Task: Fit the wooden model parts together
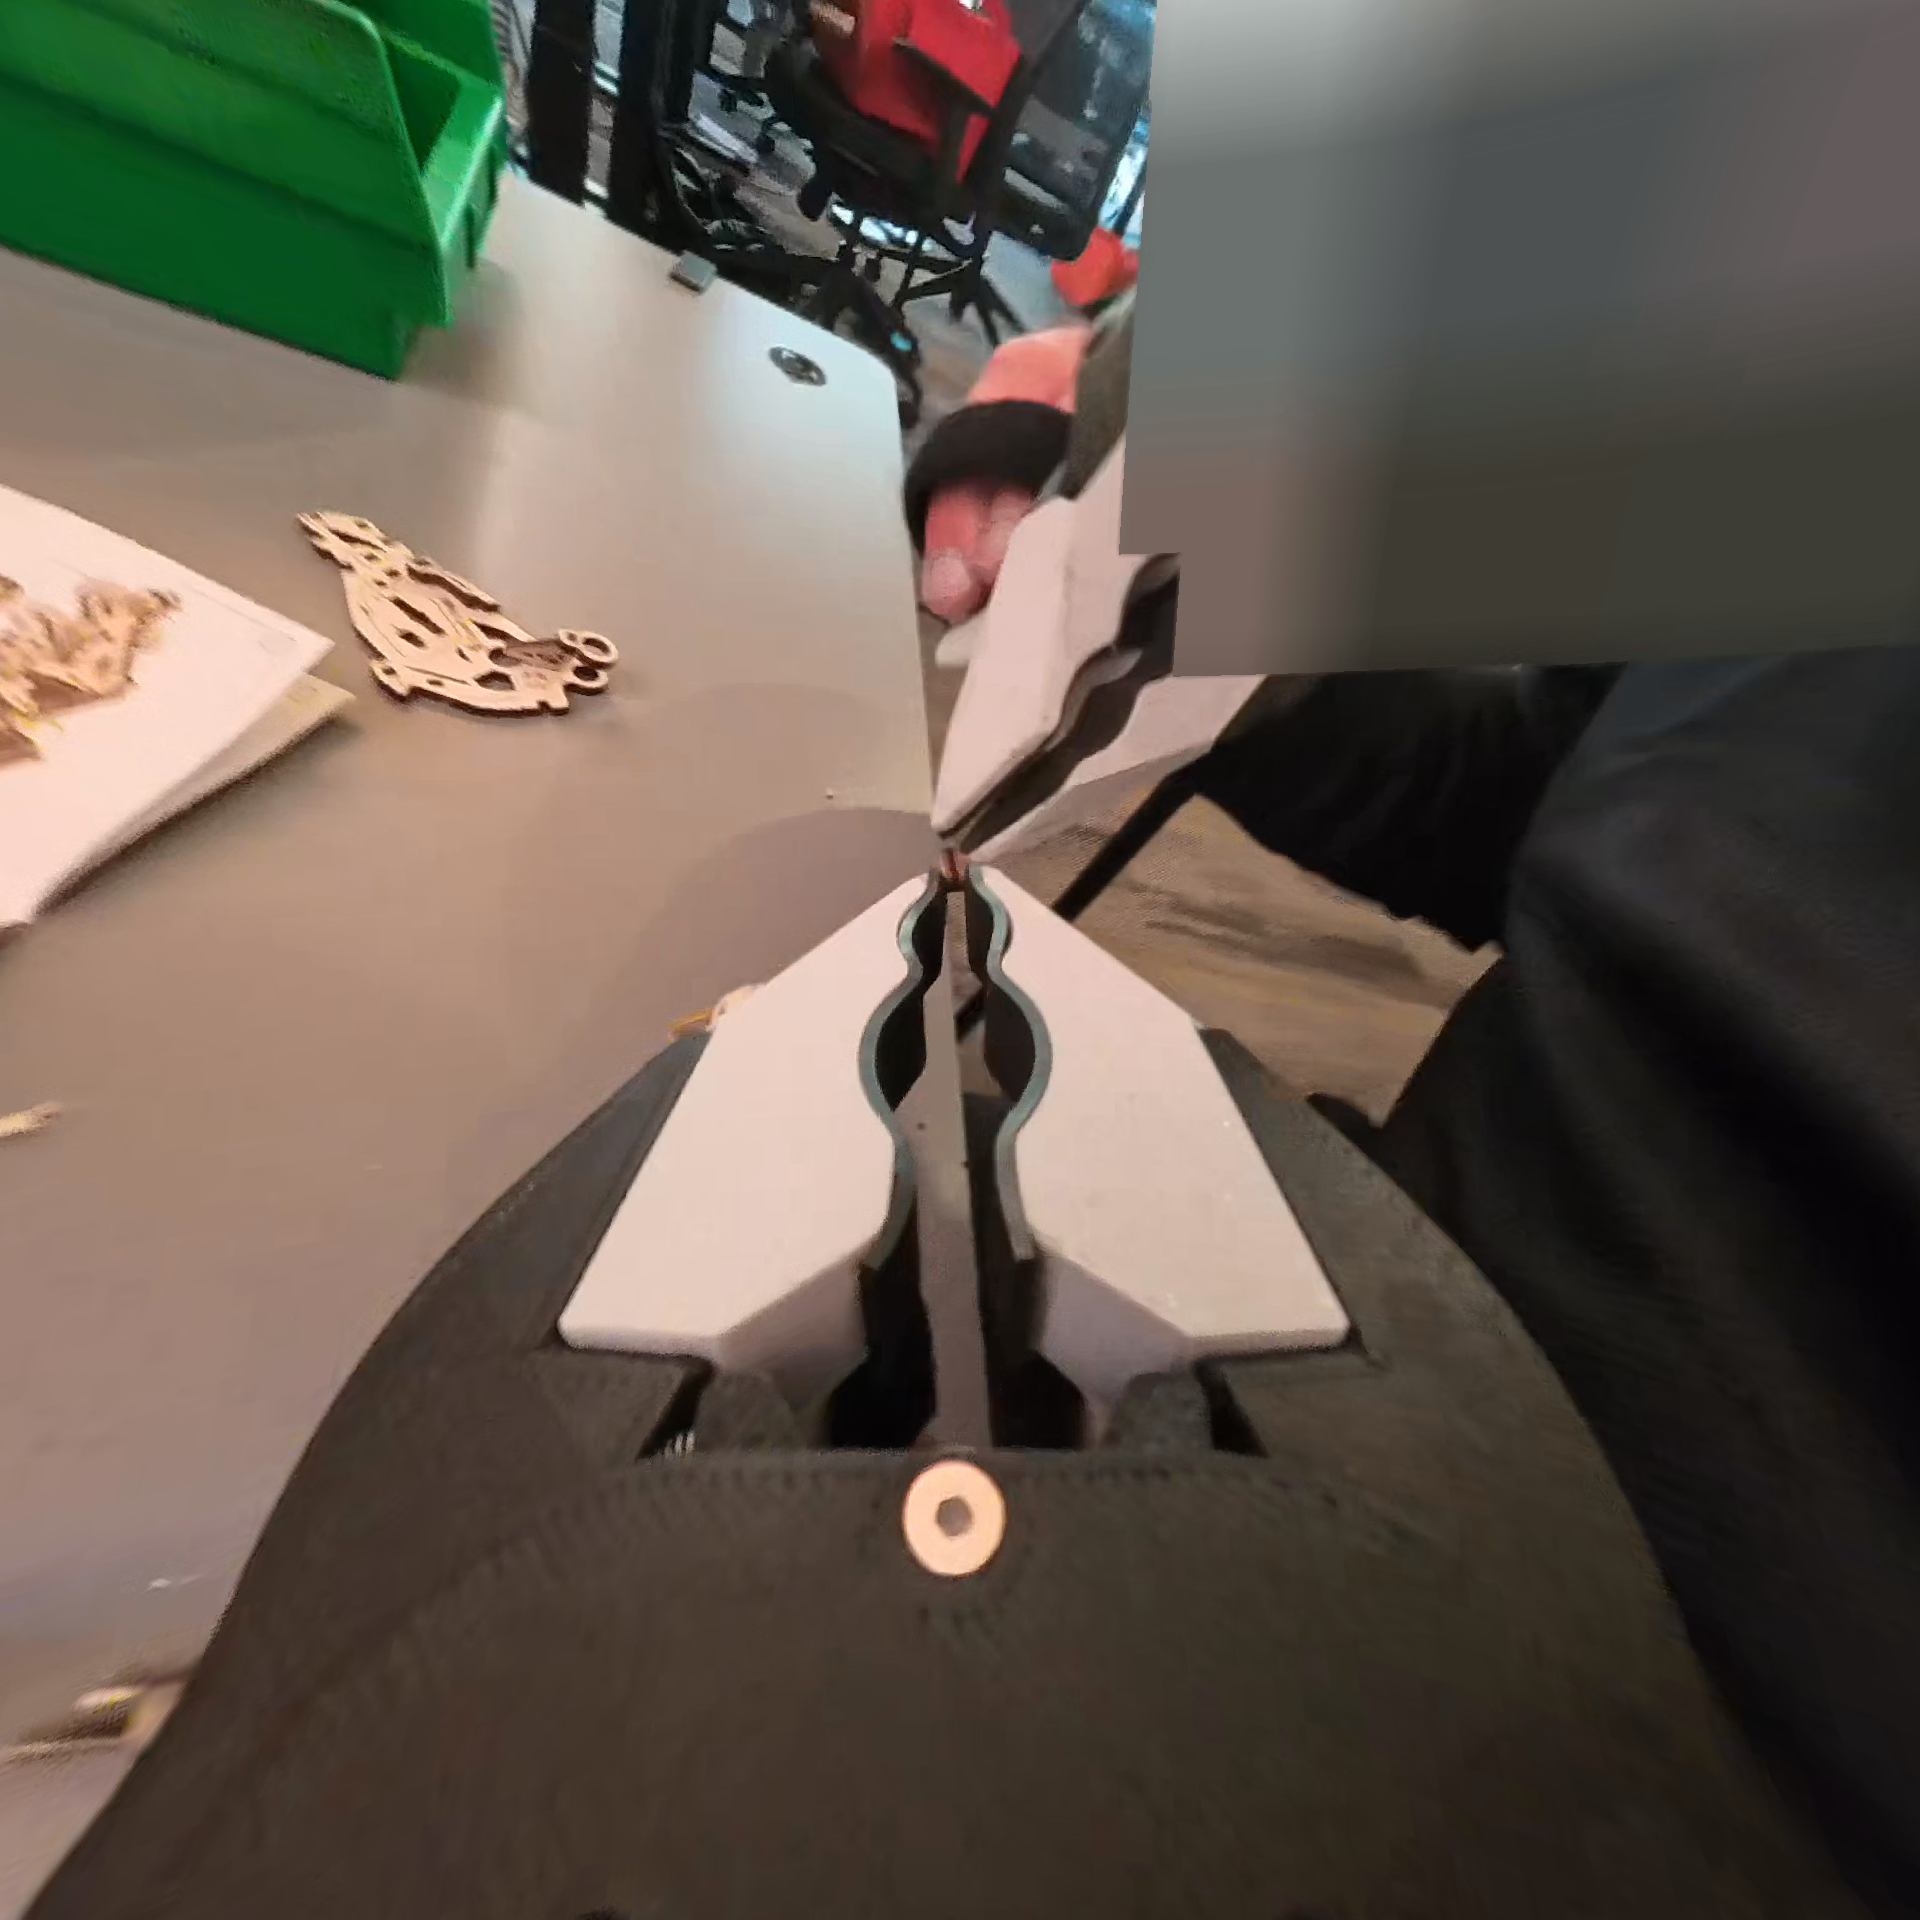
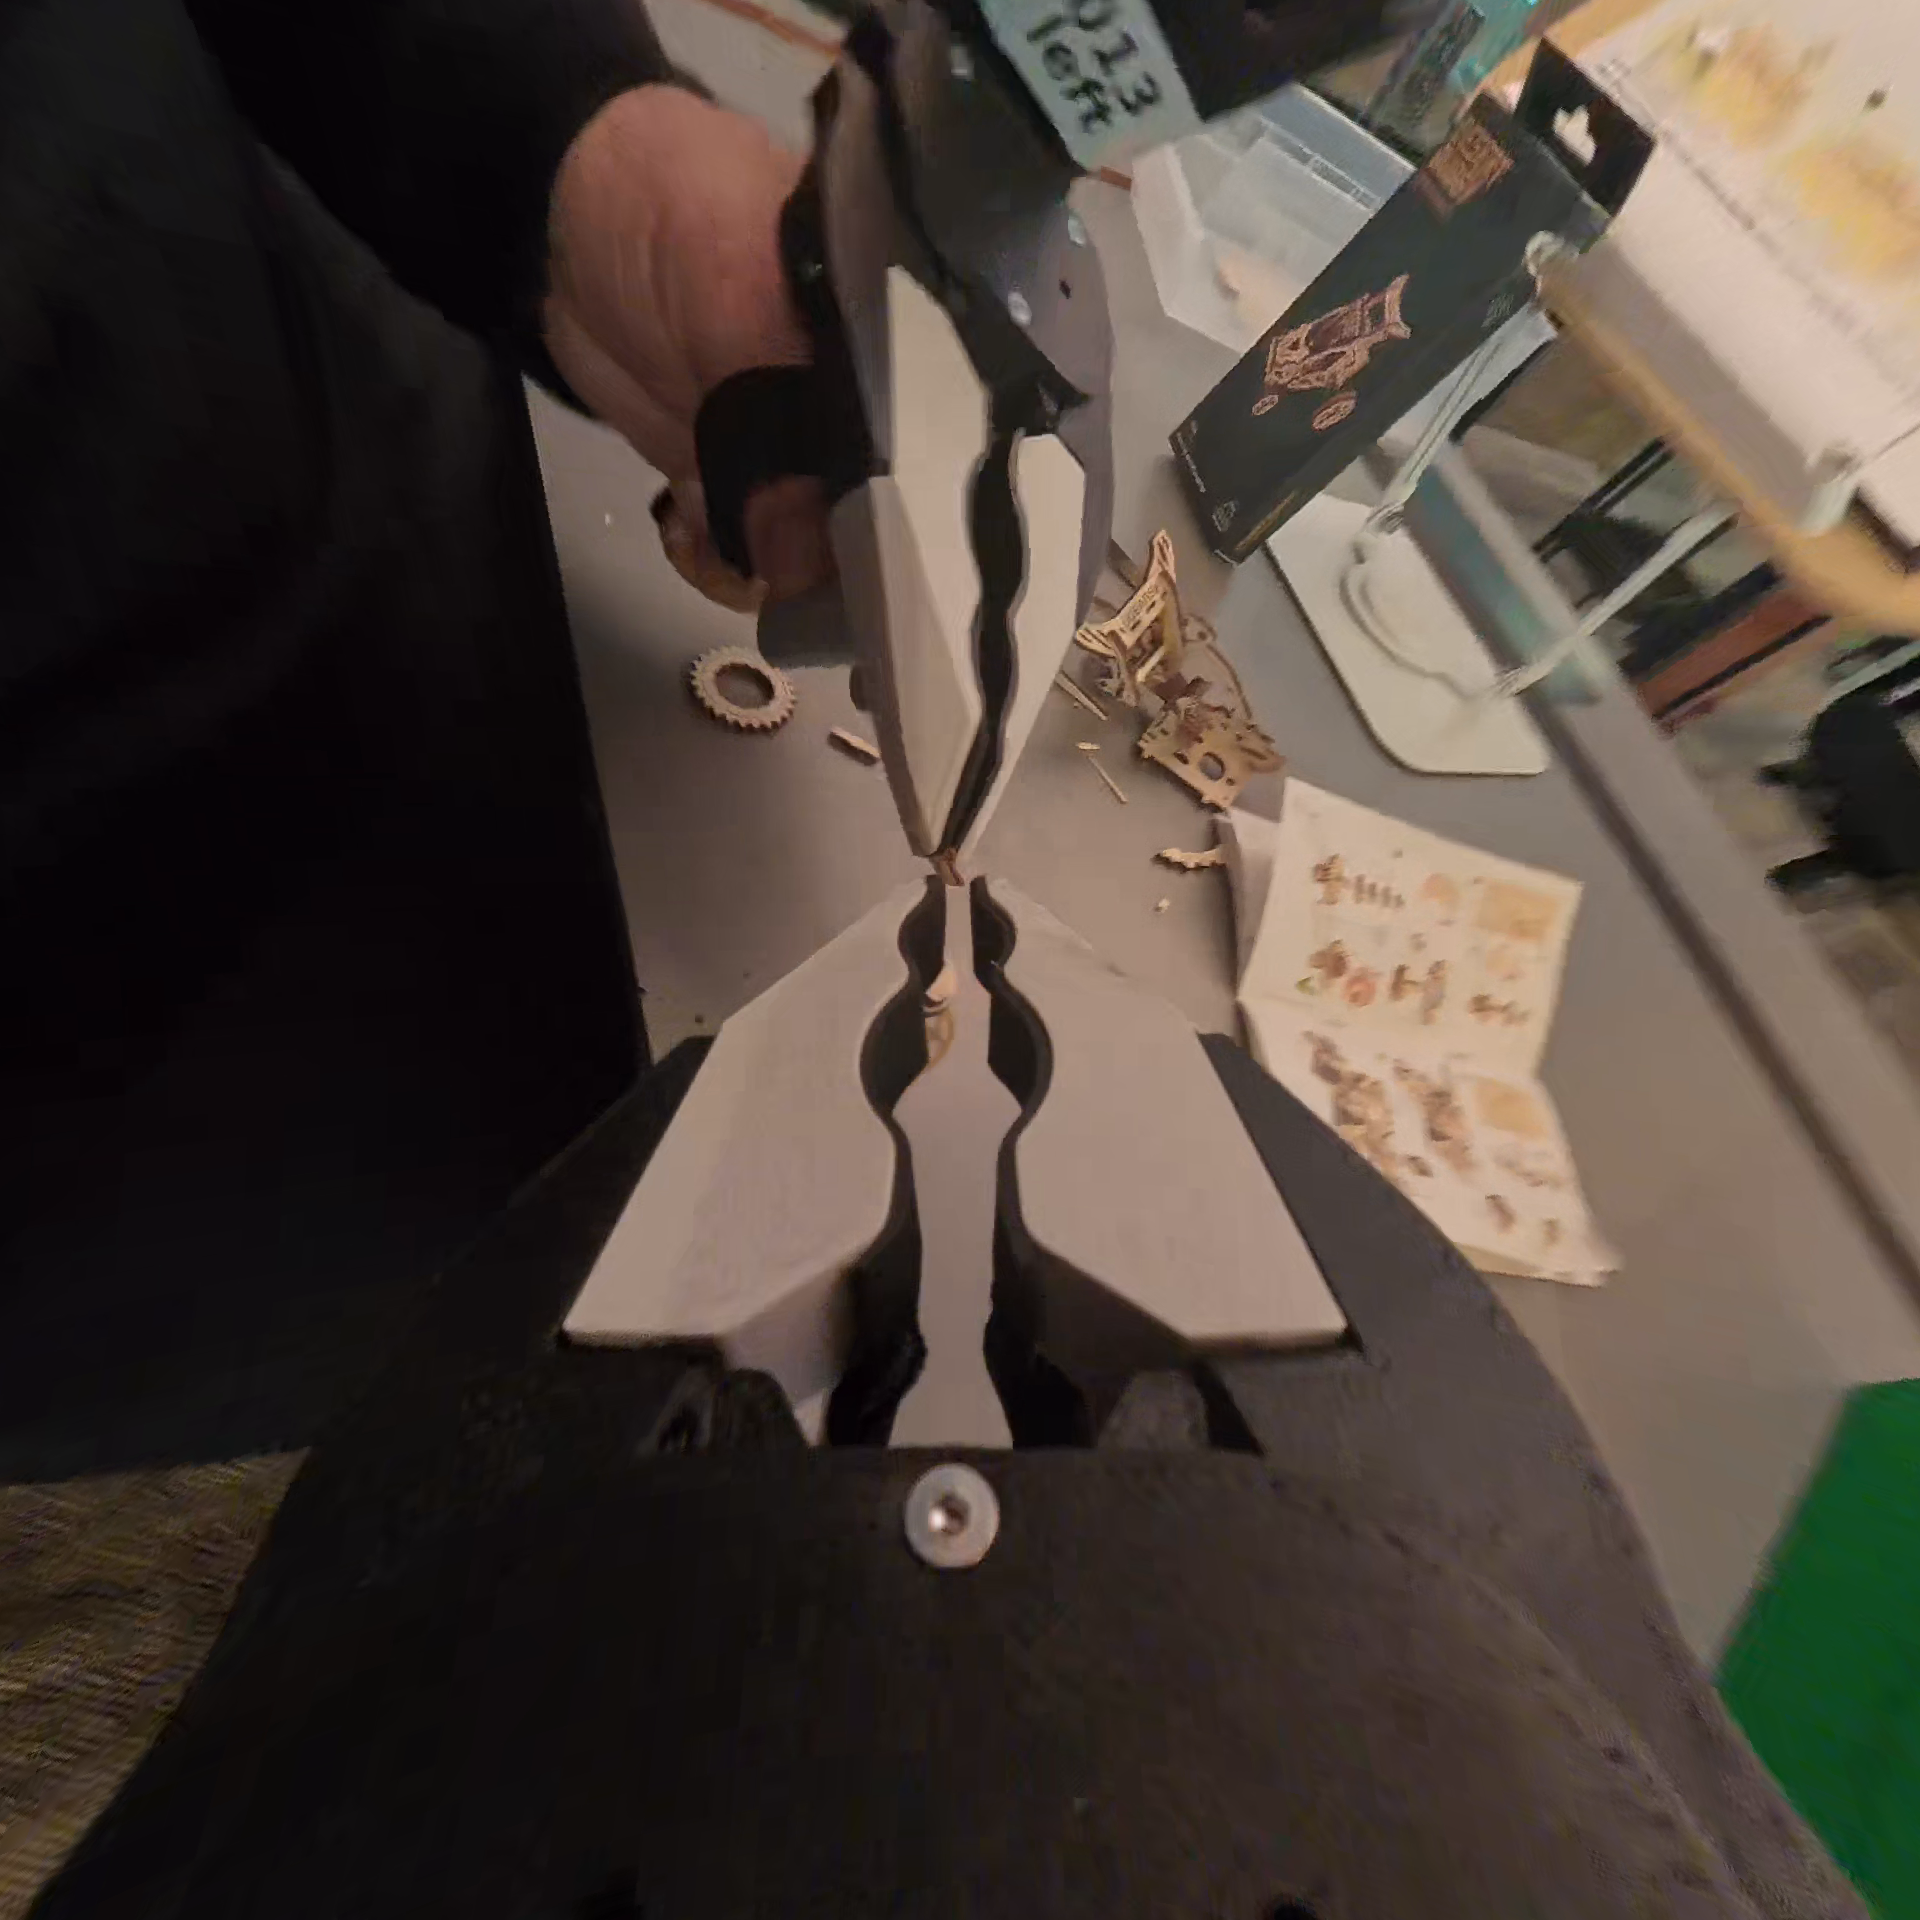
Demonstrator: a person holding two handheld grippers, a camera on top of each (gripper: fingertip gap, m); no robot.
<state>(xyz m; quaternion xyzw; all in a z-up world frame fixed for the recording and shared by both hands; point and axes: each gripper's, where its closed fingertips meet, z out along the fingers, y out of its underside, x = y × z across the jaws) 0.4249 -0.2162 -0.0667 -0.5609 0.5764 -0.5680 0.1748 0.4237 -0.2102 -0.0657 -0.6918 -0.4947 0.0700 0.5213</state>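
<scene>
Both tongs, left tongs (image 1: 948, 883) and right tongs (image 2: 948, 881), pinch one tiny wooden piece (image 2: 945, 862) tip-to-tip at 12 o'clock; uneven pressure could snap it.

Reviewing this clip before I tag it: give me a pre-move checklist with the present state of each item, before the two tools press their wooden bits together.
1. Left tool shut on a small wooden piece: ok.
2. Right tool gripping its own piece: cannot tell; its tips are nearly closed, and only one sliver shows.
3. Tool tips meeting tip to tip: ok.
4. Parts lined up for fitting: cannot tell, too small.
5. Contact point held above the table, off the loose gear: ok.
6. Instruction sheet open in view: ok.
</scene>
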